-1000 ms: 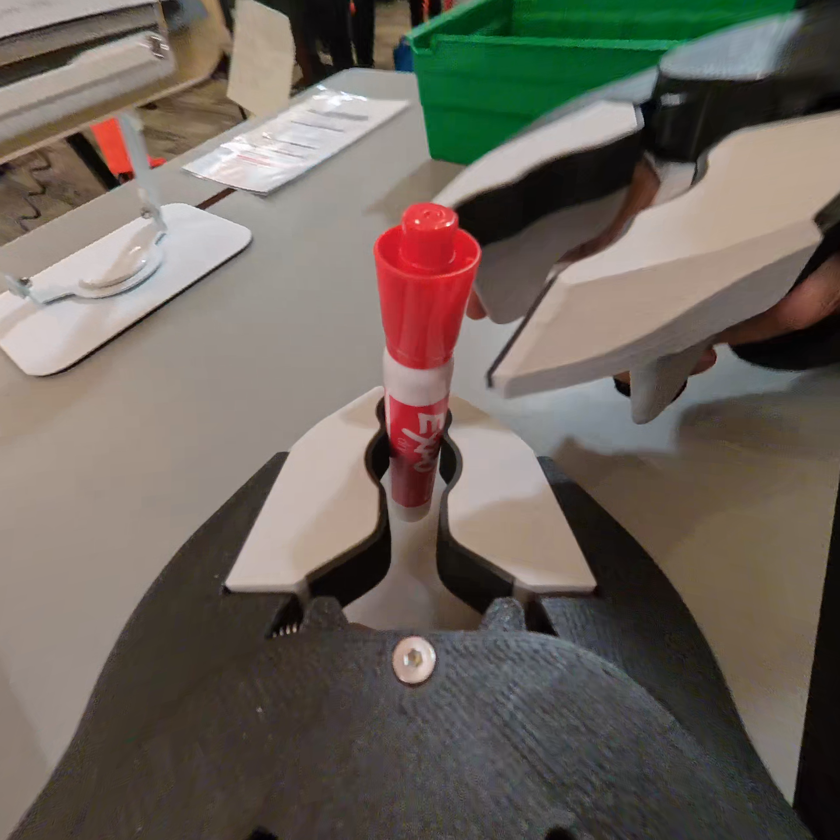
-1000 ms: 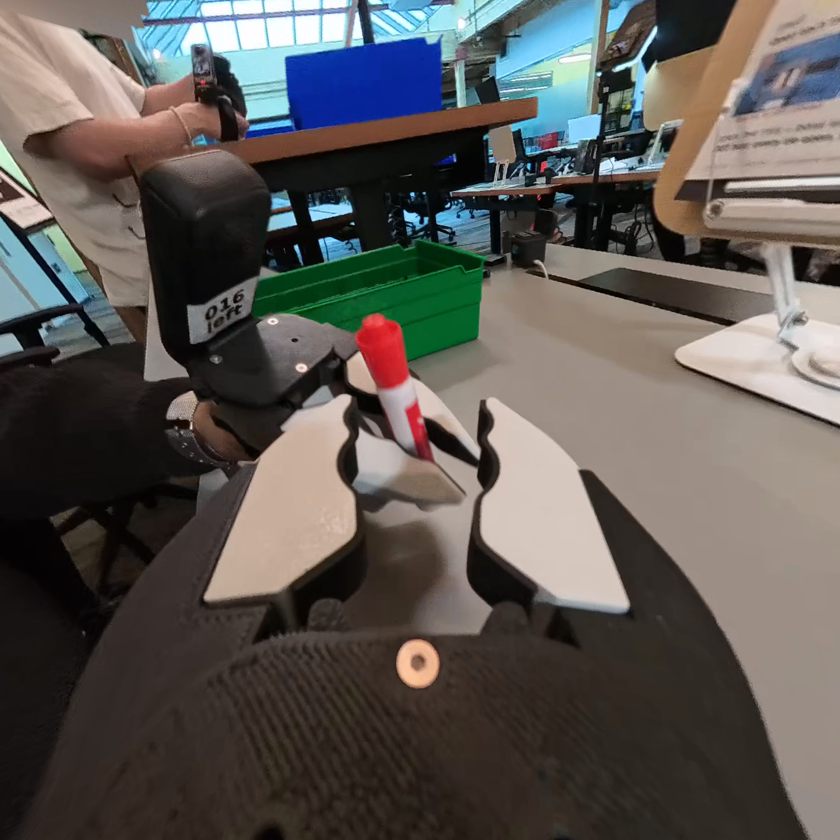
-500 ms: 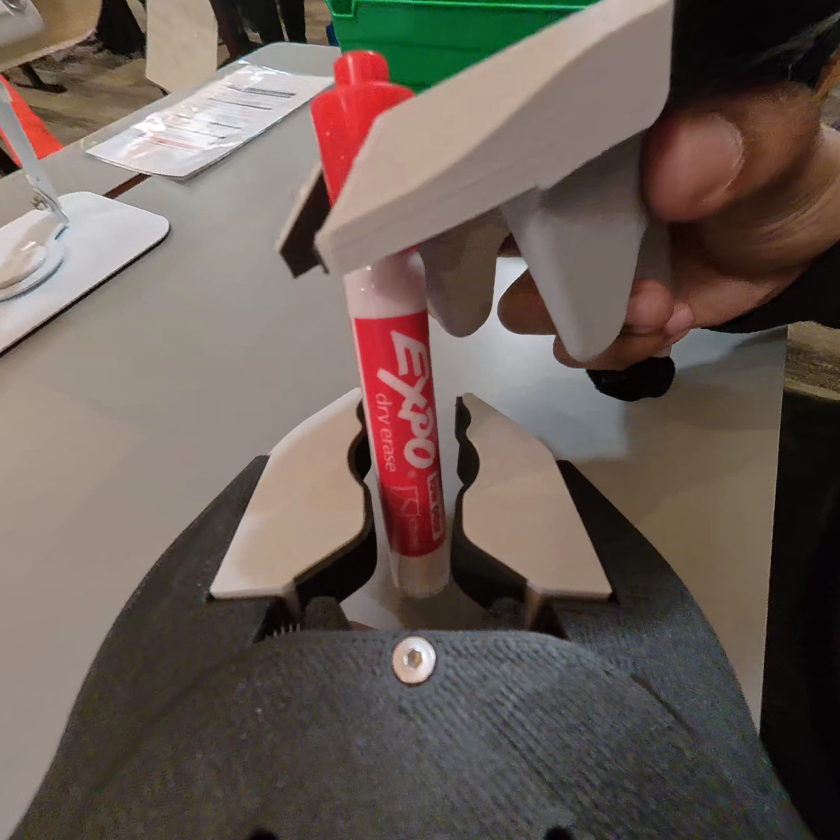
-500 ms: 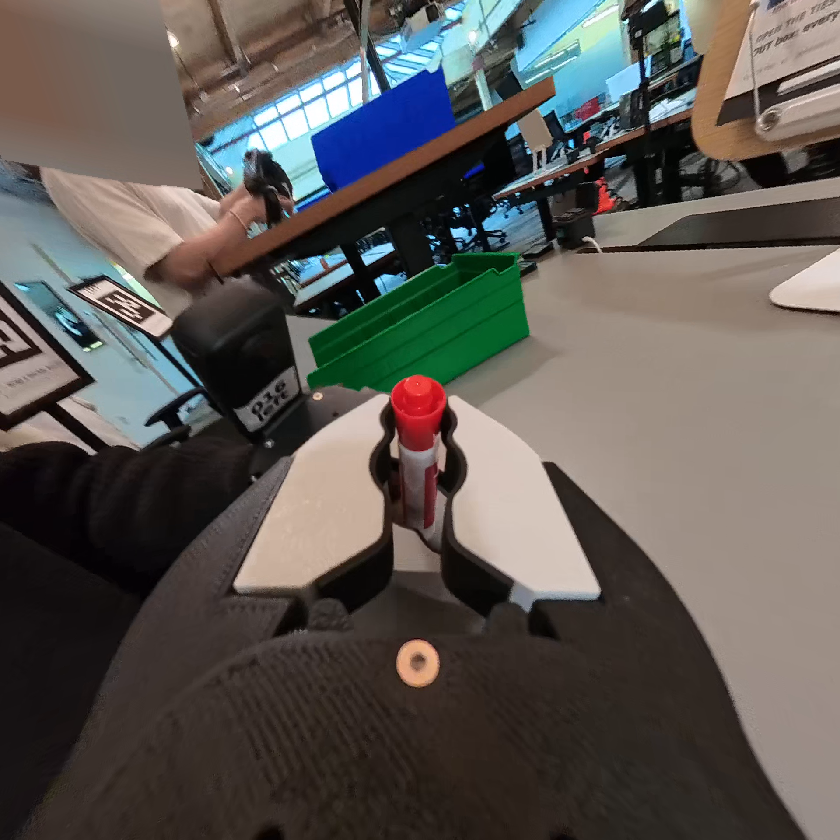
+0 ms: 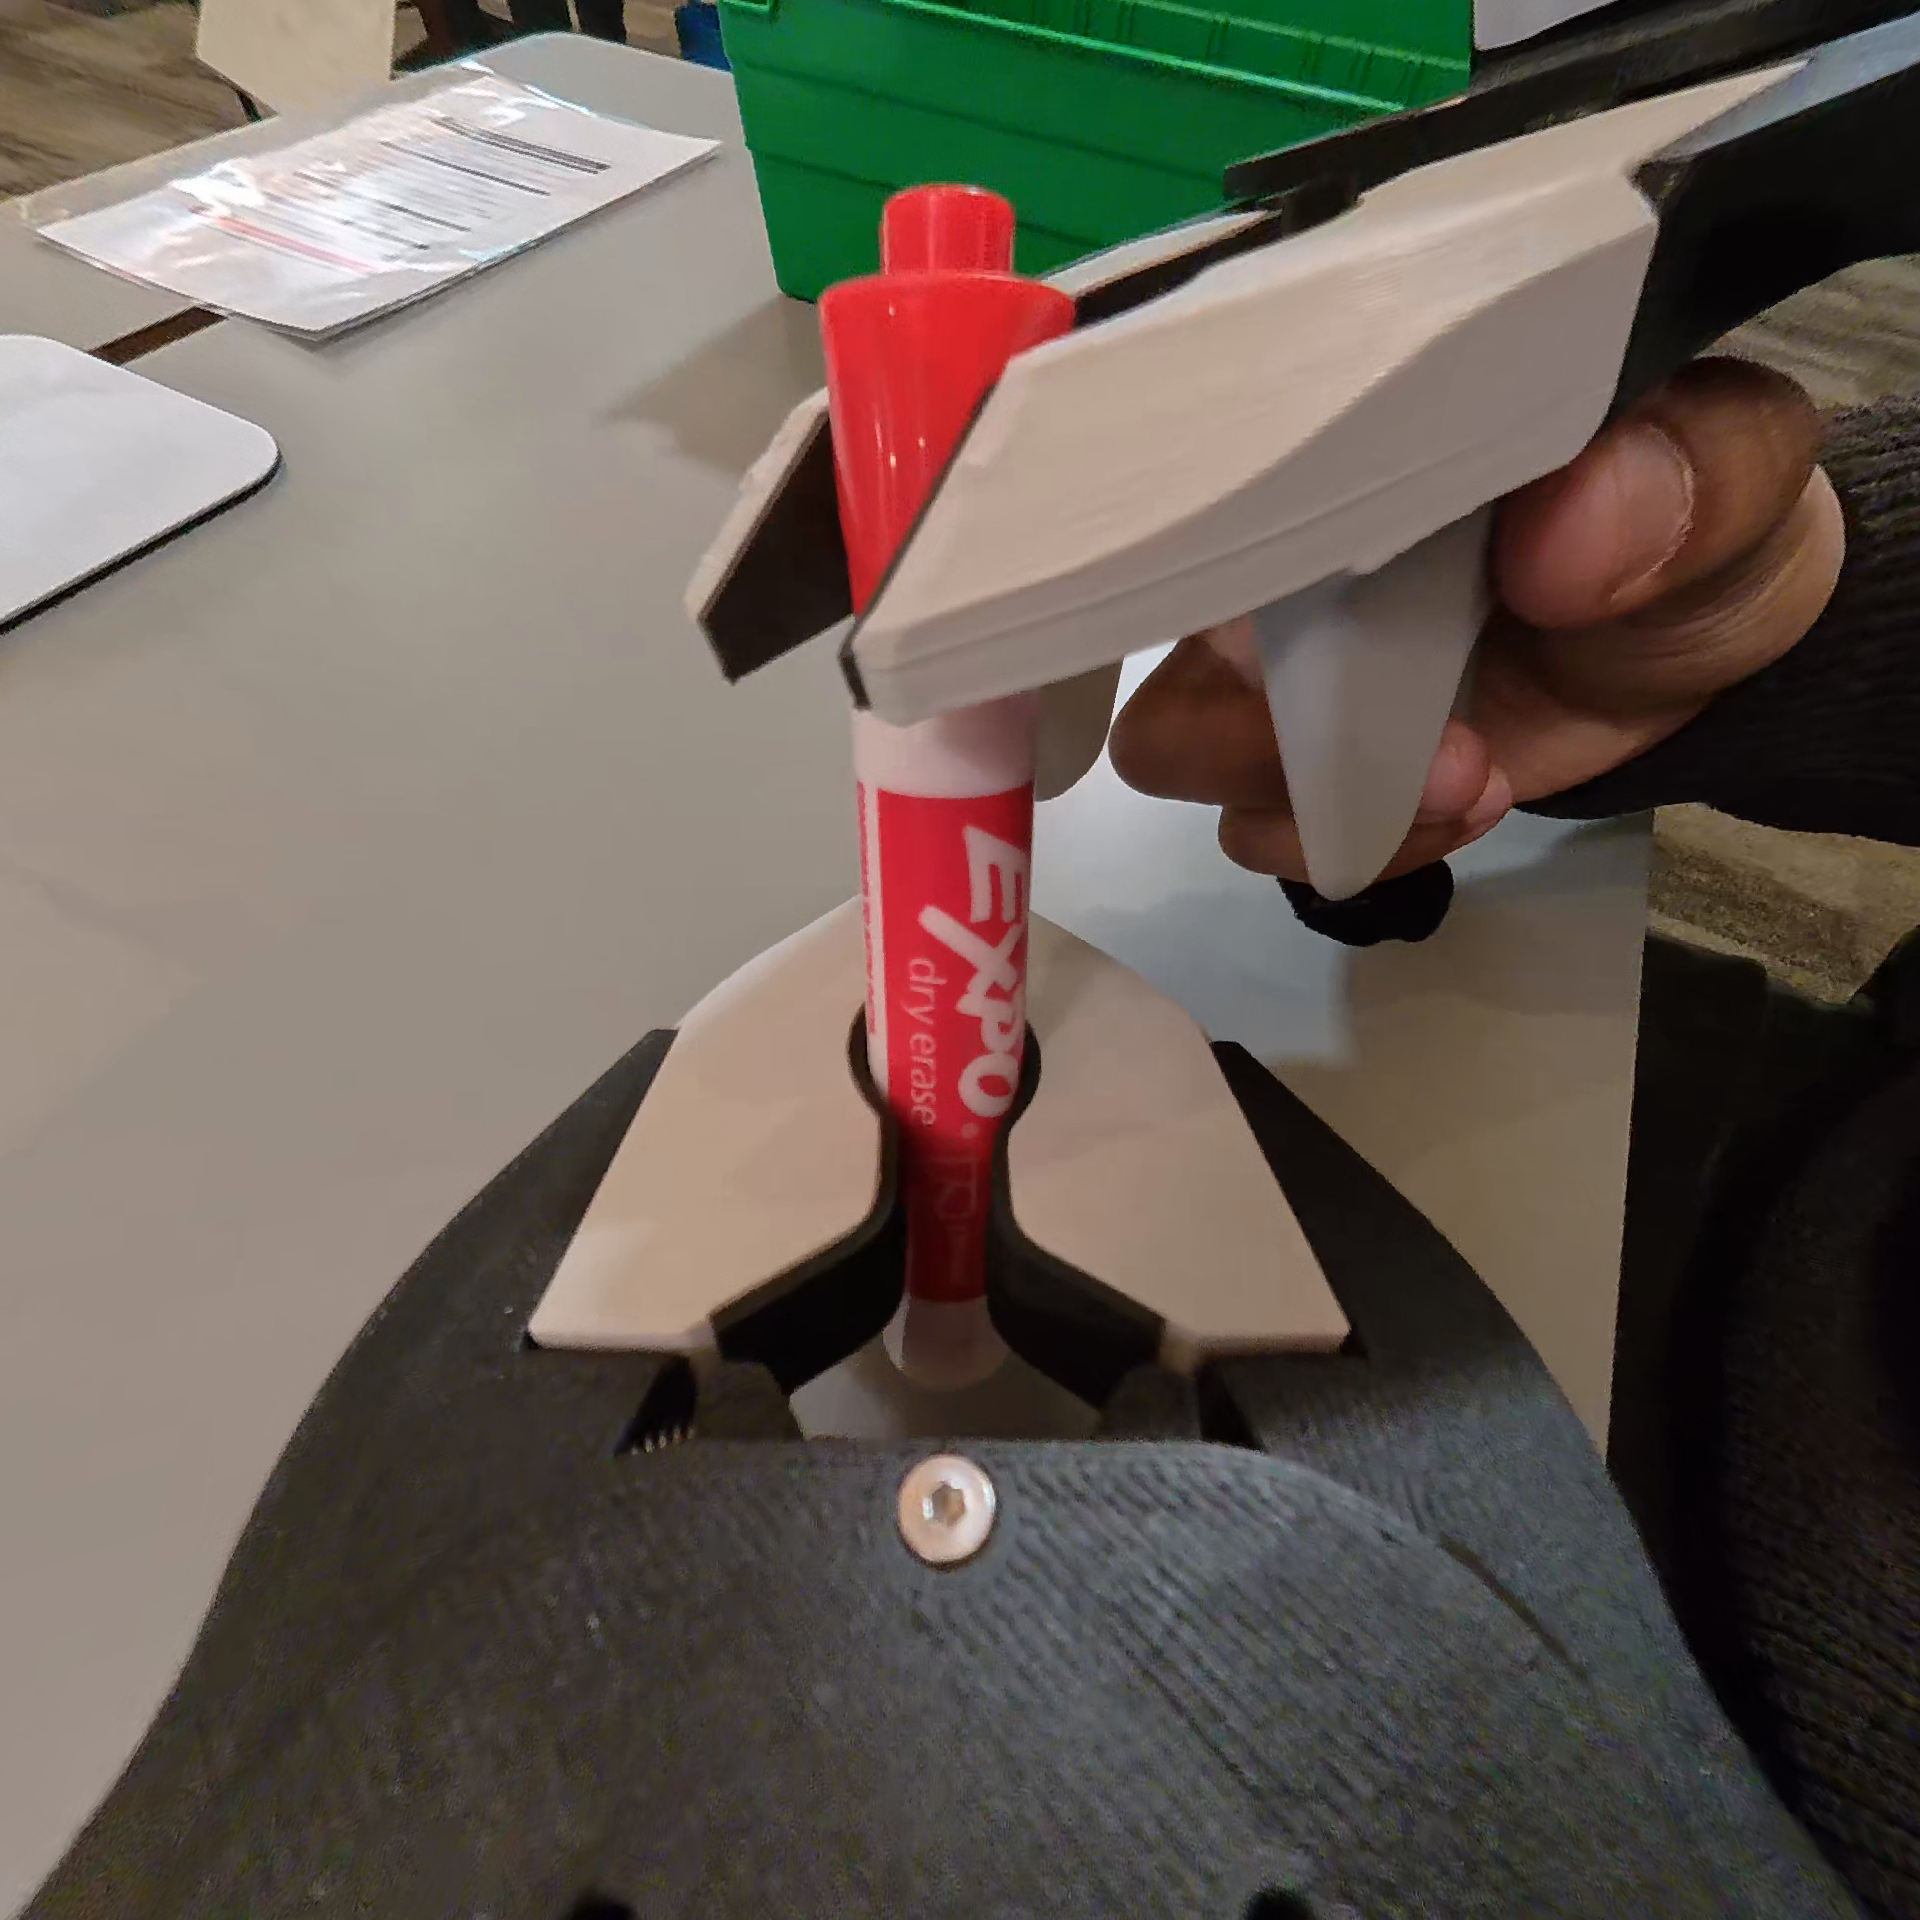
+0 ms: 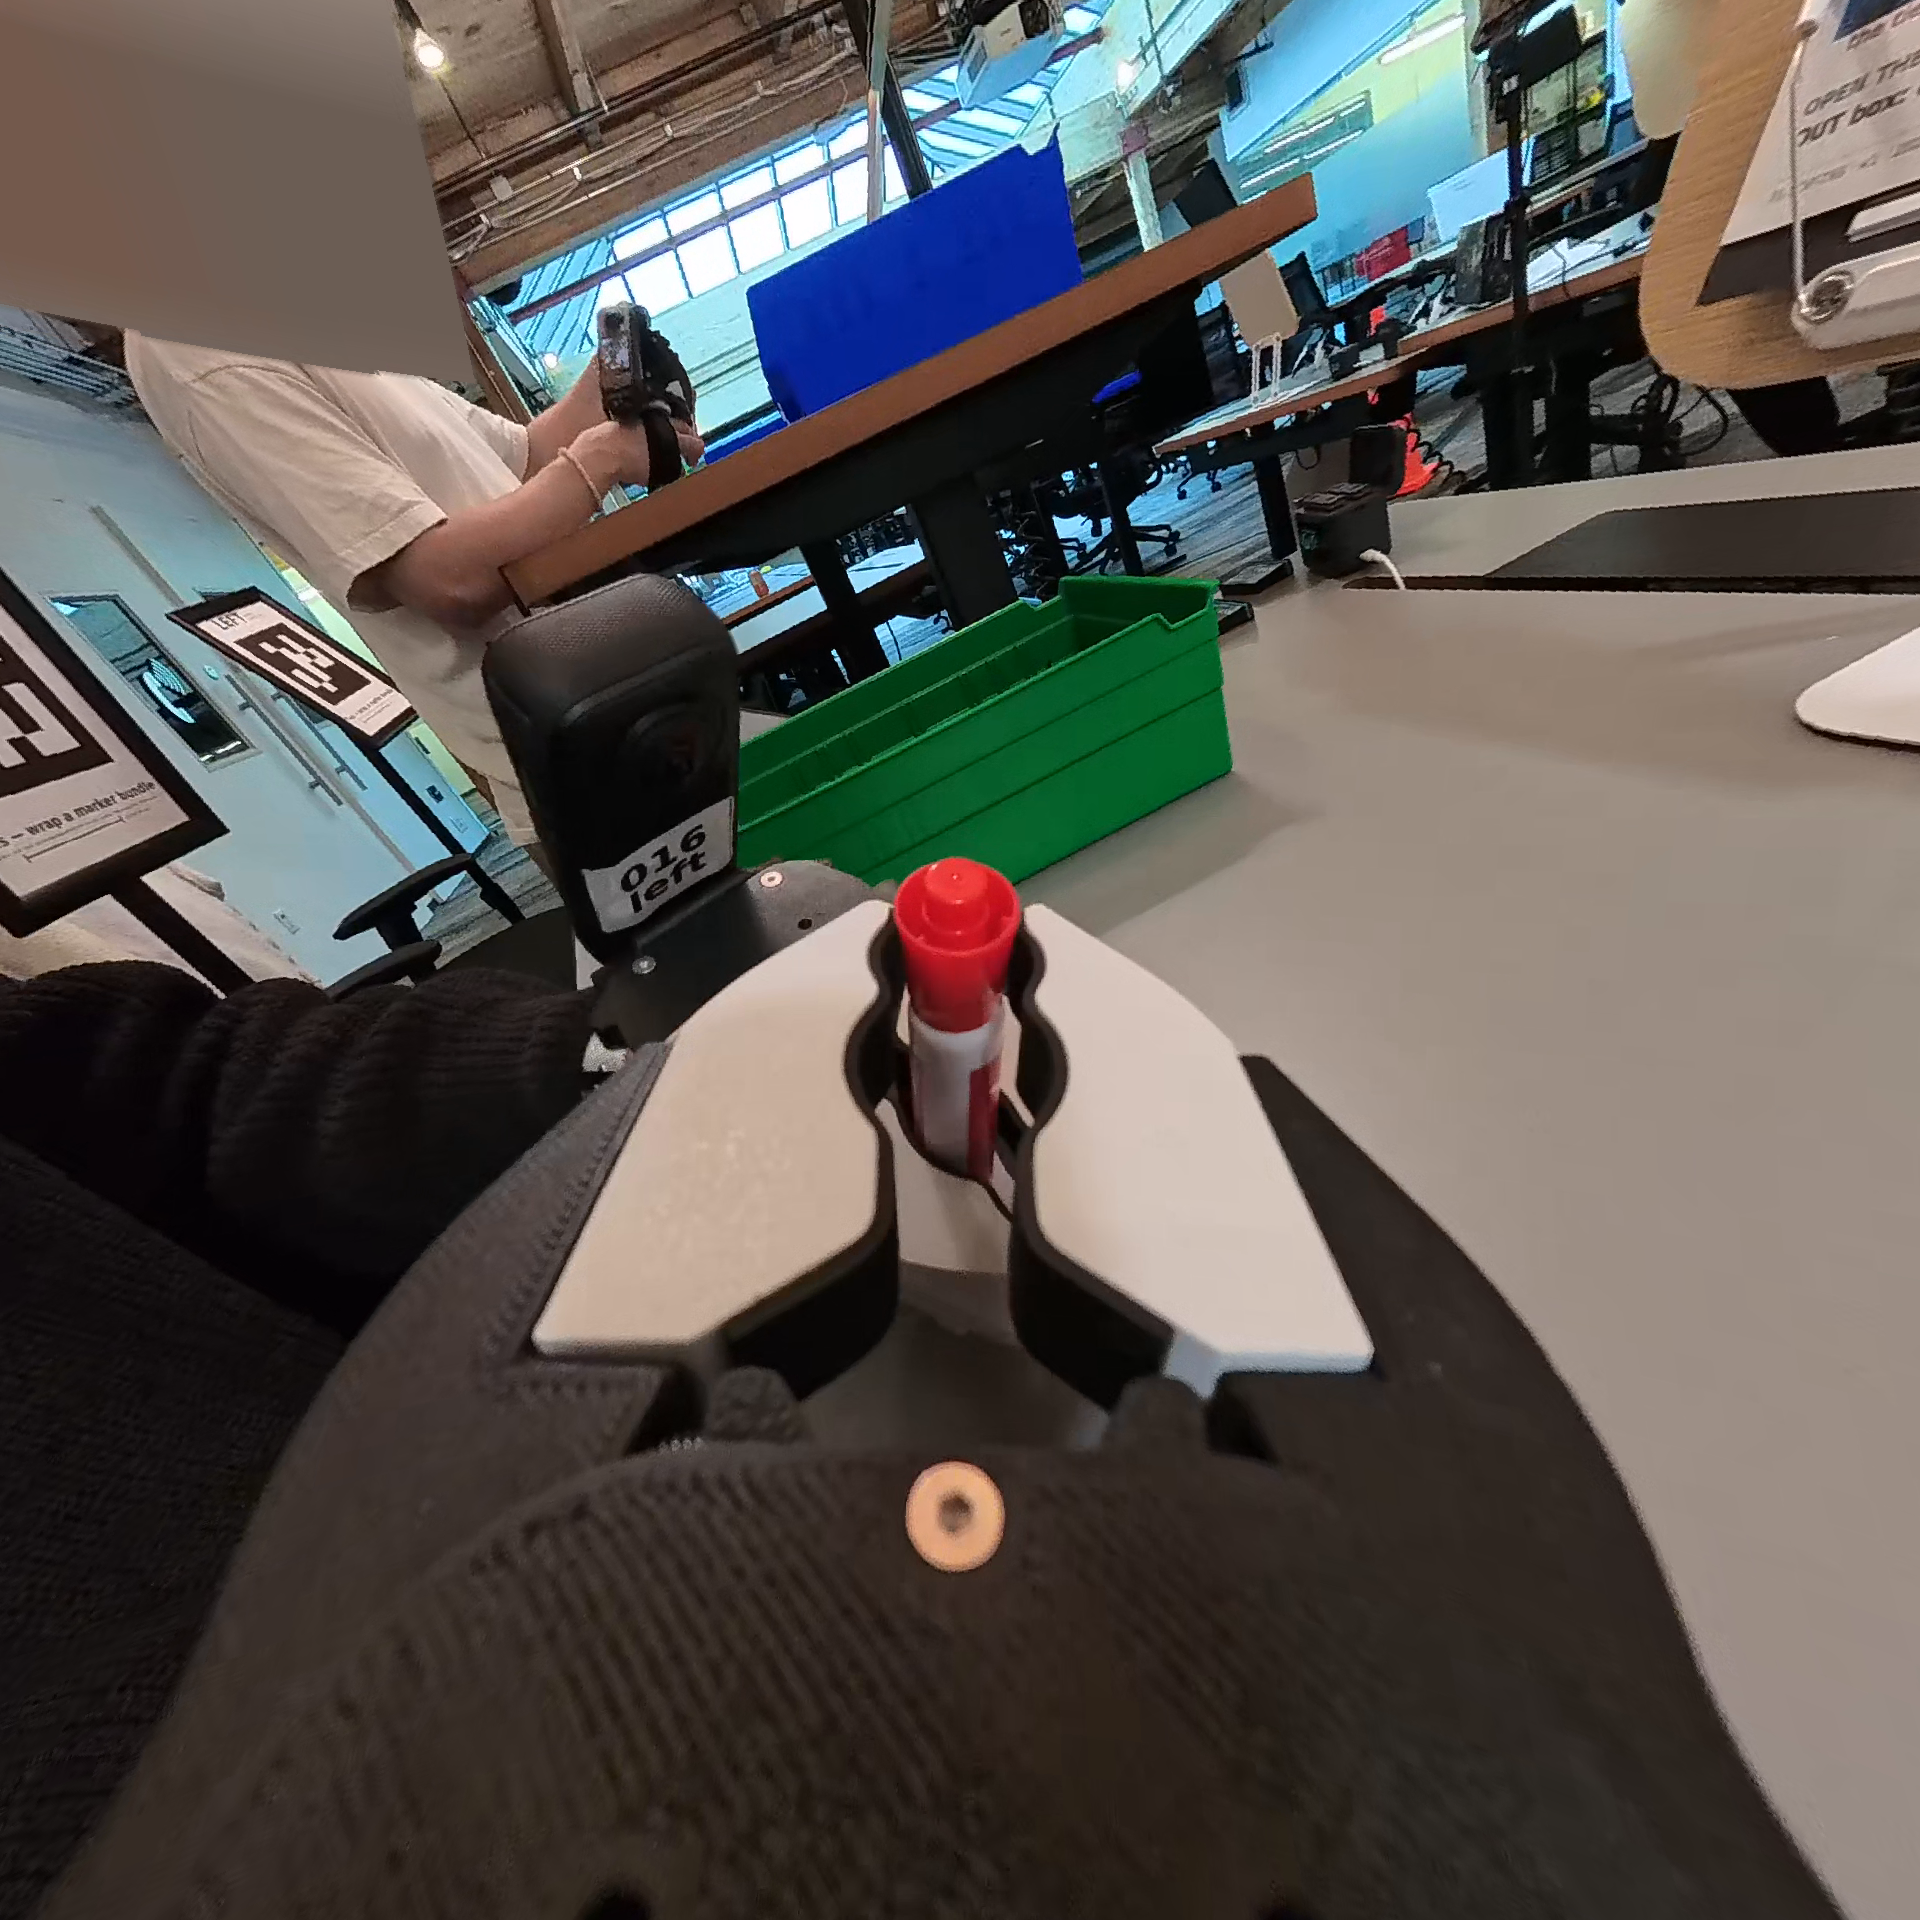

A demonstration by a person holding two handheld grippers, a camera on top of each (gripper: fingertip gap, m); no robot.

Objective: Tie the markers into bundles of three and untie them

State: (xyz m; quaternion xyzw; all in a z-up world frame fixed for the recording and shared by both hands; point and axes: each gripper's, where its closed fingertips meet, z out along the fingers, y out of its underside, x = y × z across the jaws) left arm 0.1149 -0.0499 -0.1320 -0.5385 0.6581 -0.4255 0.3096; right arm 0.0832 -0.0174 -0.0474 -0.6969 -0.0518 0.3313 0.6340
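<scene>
Red marker (image 5: 940, 997) cap between jaws

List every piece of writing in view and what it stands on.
I don't quote writing; these bear it.
Red marker: white print on barrel.
White sticker: dark print.
Sleeved sheet: too blurred.
Framed signs: bold black print.
Clipped page: partly cut off.
</scene>
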